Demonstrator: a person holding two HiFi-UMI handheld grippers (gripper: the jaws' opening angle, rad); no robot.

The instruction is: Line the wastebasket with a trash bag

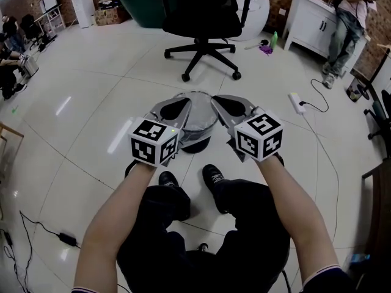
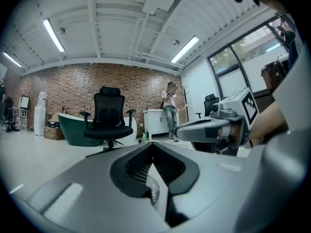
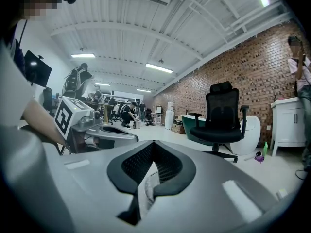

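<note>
The wastebasket (image 1: 197, 126) stands on the floor tiles just ahead of my feet, with a pale translucent trash bag (image 1: 198, 116) over its mouth. Both grippers hover side by side over its rim, pointing level. The left gripper (image 1: 185, 100) is shut, and a sliver of bag film (image 2: 153, 192) shows pinched between its pads. The right gripper (image 1: 218, 100) is shut too, with a whitish strip of the bag (image 3: 145, 194) caught between its pads. Each gripper sees the other: the right gripper (image 2: 214, 128) in the left gripper view, the left gripper (image 3: 99, 131) in the right gripper view.
A black office chair (image 1: 204, 18) stands beyond the basket, with a green bathtub (image 1: 142, 2) behind it. At the right are a white cabinet (image 1: 317, 22), a standing person (image 1: 347, 26) and a power strip with its cable (image 1: 297, 102). Cables (image 1: 38, 229) lie at the near left.
</note>
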